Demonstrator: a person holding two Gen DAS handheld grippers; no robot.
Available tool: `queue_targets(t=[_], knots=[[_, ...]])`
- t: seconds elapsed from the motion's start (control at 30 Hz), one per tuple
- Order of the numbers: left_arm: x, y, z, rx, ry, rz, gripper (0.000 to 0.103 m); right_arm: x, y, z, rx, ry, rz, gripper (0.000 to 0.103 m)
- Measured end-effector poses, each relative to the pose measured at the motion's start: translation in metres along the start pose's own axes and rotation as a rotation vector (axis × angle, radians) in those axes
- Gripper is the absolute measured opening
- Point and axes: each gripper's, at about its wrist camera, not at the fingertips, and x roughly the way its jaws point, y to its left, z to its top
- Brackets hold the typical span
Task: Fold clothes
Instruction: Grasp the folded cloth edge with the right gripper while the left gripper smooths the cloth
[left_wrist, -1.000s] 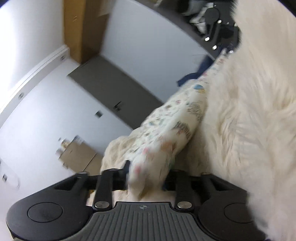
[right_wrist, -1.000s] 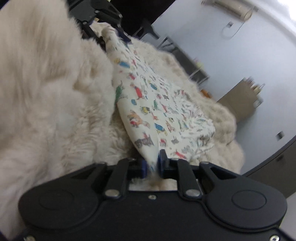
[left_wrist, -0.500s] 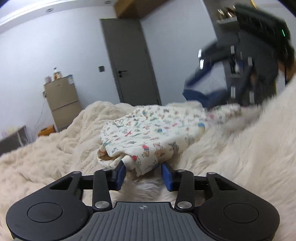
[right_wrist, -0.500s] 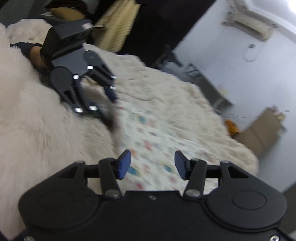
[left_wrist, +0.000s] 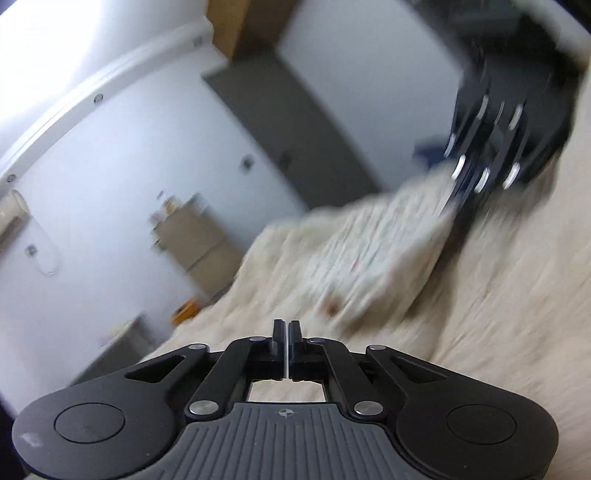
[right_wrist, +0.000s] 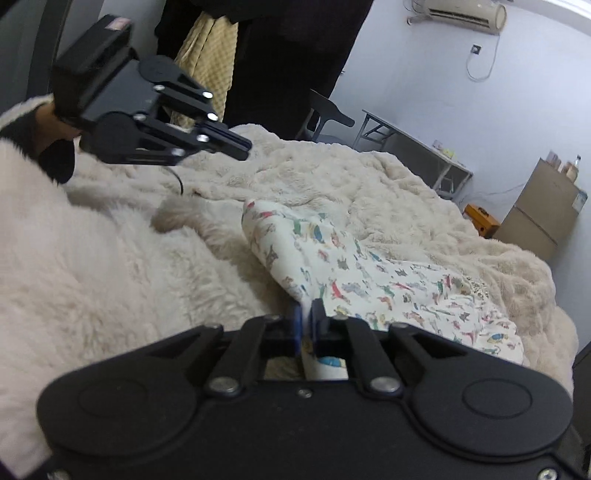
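A white garment (right_wrist: 388, 280) printed with small colourful animals lies spread on a fluffy cream blanket (right_wrist: 332, 177). My right gripper (right_wrist: 306, 315) is shut on its near edge, and the cloth runs up between the blue pads. My left gripper (right_wrist: 242, 146) hangs above the blanket, up and to the left of the garment, shut and empty. In the blurred left wrist view the left gripper (left_wrist: 287, 328) has its fingers together with nothing between them. There the garment (left_wrist: 369, 251) lies ahead of it.
A person's fluffy white sleeve (right_wrist: 74, 266) fills the left of the right wrist view. Beyond the bed stand a dark chair (right_wrist: 328, 114), a desk (right_wrist: 417, 144) and a small fridge (right_wrist: 543, 206). A grey door (left_wrist: 295, 122) is in the far wall.
Both grippers stood open half a second ago. The right one has since shut on the garment's near edge. The left one has shut empty and lifted away from the cloth.
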Motion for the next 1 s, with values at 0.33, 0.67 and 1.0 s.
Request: queue_targets(t=[0.33, 0.67, 1.0], knots=[[0.076, -0.071, 0.017, 0.364, 0.086, -0.034, 0.044, -0.01, -0.005, 0.003, 0.017, 0.005, -0.012, 0.009], [0.084, -0.046, 0.018, 0.241, 0.083, -0.026, 0.02, -0.038, -0.008, -0.07, -0.162, 0.181, -0.193, 0.047], [0.079, -0.058, 0.007, 0.317, 0.061, -0.042, 0.04, -0.045, 0.018, -0.115, -0.459, 0.106, -0.301, 0.05]])
